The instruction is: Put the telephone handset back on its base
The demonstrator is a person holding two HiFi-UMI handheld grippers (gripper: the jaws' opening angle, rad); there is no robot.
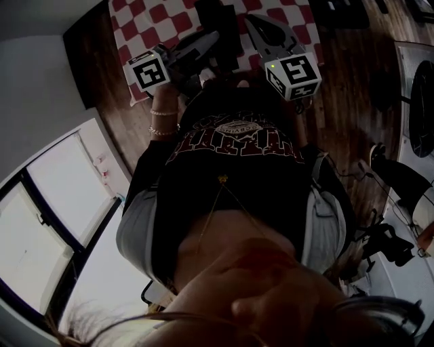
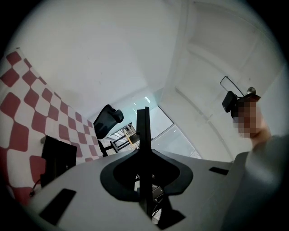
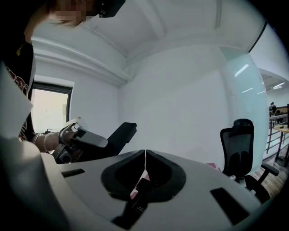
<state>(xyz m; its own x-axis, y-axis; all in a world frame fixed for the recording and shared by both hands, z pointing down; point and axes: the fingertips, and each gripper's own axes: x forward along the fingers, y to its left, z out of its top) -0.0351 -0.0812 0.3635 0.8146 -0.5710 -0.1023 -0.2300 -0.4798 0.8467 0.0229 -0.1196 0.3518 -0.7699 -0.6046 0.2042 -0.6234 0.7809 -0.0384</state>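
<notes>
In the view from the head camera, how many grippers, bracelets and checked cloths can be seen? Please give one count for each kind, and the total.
Grippers: 2, the left gripper and the right gripper
Bracelets: 2, both on one wrist
Checked cloth: 1
Total: 5

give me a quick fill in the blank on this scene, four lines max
1. The checked cloth is red and ____.
2. The bracelets sit on the person's ____ wrist.
3. The office chair is coloured ____.
4. The left tongs and the right tongs both stand ____, with nothing between them.
Missing words: white; left; black; shut
</notes>
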